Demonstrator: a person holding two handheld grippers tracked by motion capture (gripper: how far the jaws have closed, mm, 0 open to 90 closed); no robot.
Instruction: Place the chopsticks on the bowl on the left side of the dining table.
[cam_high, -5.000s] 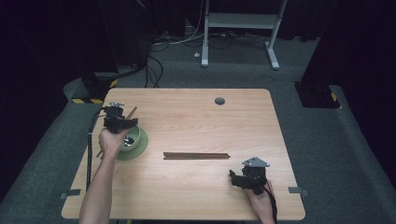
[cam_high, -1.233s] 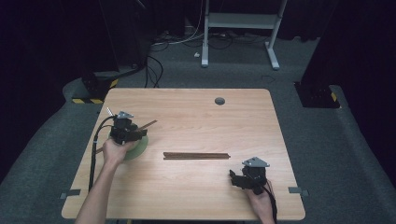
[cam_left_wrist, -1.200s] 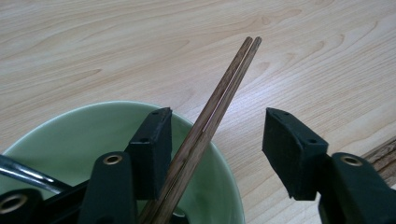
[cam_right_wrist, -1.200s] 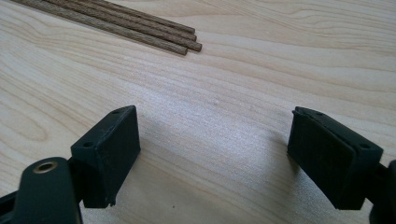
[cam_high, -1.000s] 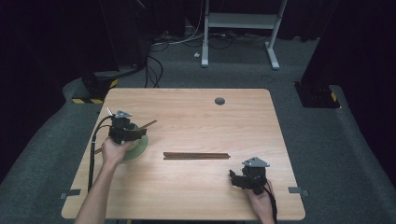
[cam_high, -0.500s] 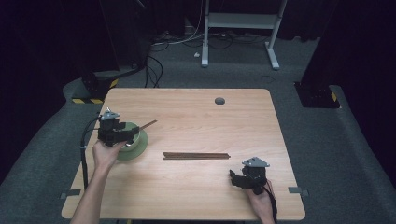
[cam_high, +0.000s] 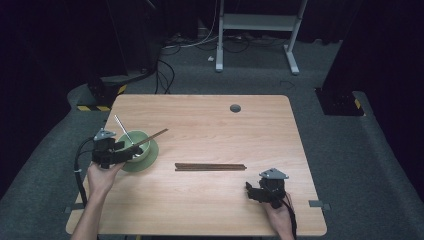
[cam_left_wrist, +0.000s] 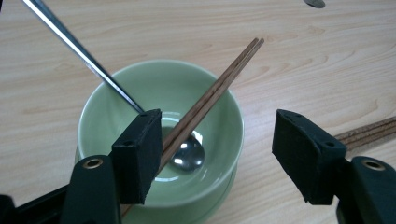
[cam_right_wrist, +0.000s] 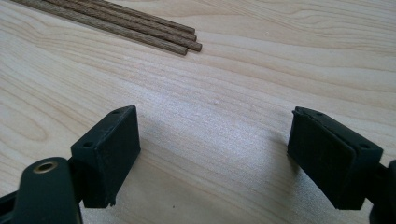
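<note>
We see left gripper (cam_high: 126, 150) at 9 o'clock side of table (cam_high: 210, 200), jaws wide apart, nothing clamped. In left gripper view, green bowl (cam_left_wrist: 116, 112) sits just ahead, between jaws. Chopstick pair (cam_left_wrist: 219, 84) leans in bowl, tips up toward 1 o'clock, passing beside left pad (cam_left_wrist: 140, 154); contact unclear. Metal spoon (cam_left_wrist: 187, 154) in bowl, handle up toward 11. Right gripper (cam_high: 254, 192) at 5 o'clock corner, jaws wide apart, empty, low over bare wood. Second chopstick bundle (cam_high: 210, 166) flat mid-table, well apart from bowl.
</note>
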